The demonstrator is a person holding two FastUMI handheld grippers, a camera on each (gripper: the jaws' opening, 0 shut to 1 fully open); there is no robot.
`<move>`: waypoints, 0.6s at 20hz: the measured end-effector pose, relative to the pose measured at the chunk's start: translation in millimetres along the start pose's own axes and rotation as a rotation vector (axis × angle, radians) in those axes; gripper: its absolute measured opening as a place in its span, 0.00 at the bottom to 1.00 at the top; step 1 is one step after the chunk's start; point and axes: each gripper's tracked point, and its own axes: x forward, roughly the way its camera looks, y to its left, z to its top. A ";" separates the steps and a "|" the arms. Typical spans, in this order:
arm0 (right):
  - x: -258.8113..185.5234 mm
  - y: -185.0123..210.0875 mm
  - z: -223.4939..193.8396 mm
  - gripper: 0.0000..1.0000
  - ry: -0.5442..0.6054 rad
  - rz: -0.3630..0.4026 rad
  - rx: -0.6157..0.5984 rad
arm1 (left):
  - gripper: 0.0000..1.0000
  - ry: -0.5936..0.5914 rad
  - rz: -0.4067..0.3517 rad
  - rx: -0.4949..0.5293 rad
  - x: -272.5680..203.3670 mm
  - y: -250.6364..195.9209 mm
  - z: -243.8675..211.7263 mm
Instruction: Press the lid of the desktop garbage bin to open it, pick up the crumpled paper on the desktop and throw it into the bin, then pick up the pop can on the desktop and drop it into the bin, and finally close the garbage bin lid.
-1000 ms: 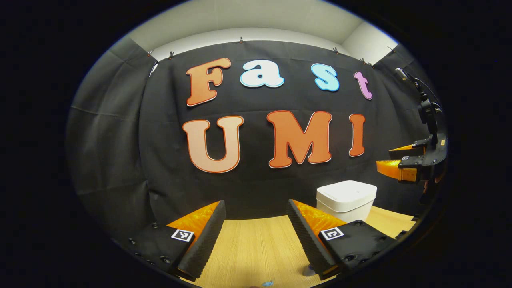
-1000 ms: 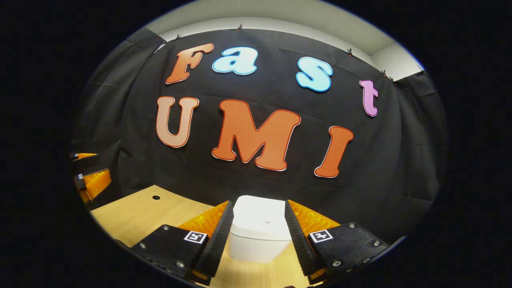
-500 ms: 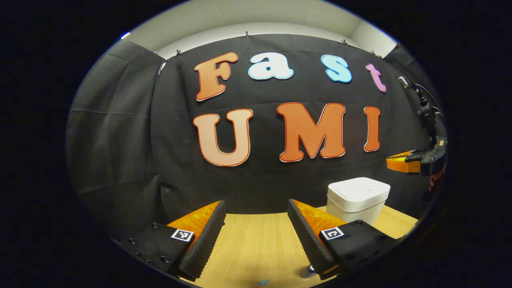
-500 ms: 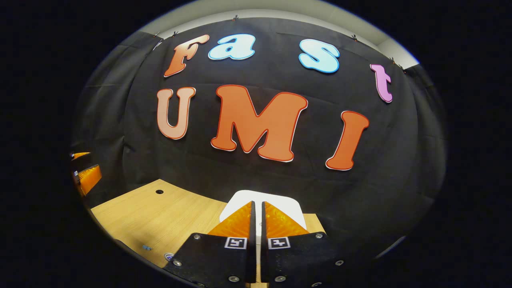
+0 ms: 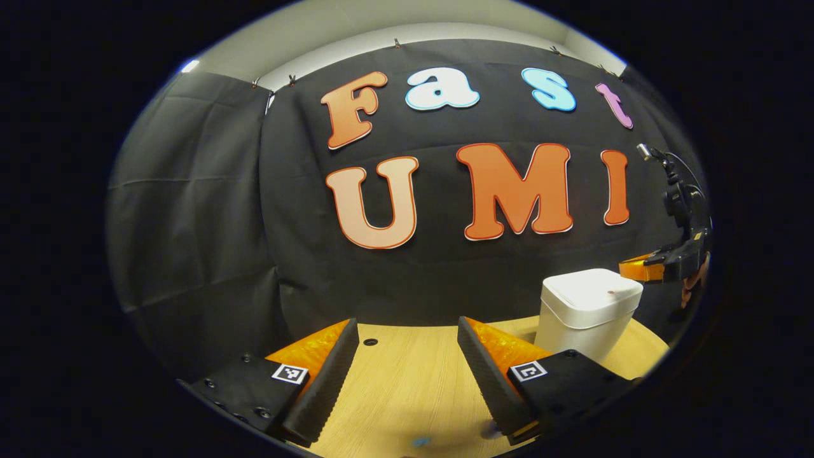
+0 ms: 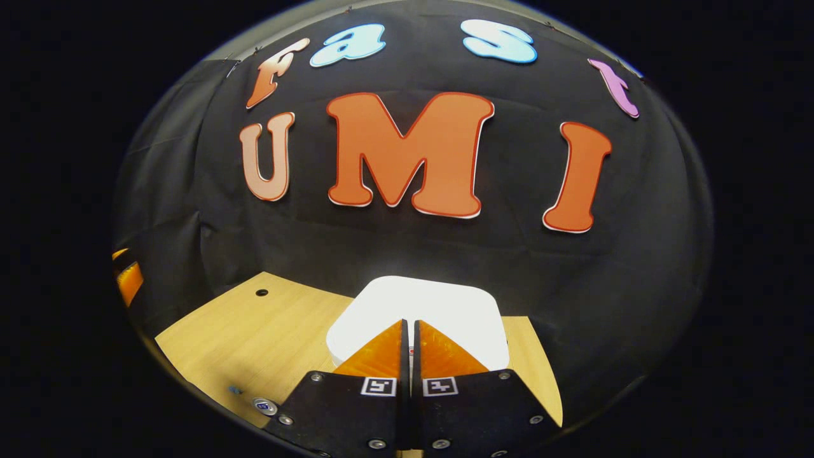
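The white garbage bin (image 5: 588, 305) stands on the wooden table at the right of the left gripper view, with its lid down. In the right gripper view its lid (image 6: 420, 302) lies directly below my right gripper (image 6: 409, 322), which is shut with nothing between its fingers. From the left gripper view, the right gripper (image 5: 626, 271) hangs just over the lid's far right edge; whether it touches, I cannot tell. My left gripper (image 5: 407, 356) is open over bare table, left of the bin. A round metal top, perhaps the pop can (image 6: 263, 405), peeks in at the lower left.
The wooden table (image 5: 407, 388) has a small round hole (image 5: 369, 341) near its back edge, also seen as a hole (image 6: 261, 292) from the right. A small blue speck (image 6: 235, 389) lies near the table's front. The left gripper (image 6: 127, 280) shows at the far left edge.
The right gripper went from open to shut and moved forward and lower over the bin lid. The left gripper's view swung, so the bin now sits farther right in it.
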 end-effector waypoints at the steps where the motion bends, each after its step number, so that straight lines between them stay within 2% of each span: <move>1: 6.3 -0.7 -7.4 0.01 0.022 0.010 -0.002 | 0.99 0.007 0.007 0.004 -1.4 0.5 -1.6; 6: 26.6 4.0 -30.6 0.01 0.105 0.075 0.011 | 1.00 0.039 0.035 0.010 -3.4 0.8 -3.8; 9: 32.0 5.2 -29.4 0.01 0.093 0.106 0.018 | 0.99 0.055 0.045 0.014 -4.7 -1.3 -8.2; 12: 32.4 3.3 -33.7 0.01 0.134 0.118 0.104 | 0.99 0.084 0.055 0.021 -10.4 -5.9 -15.2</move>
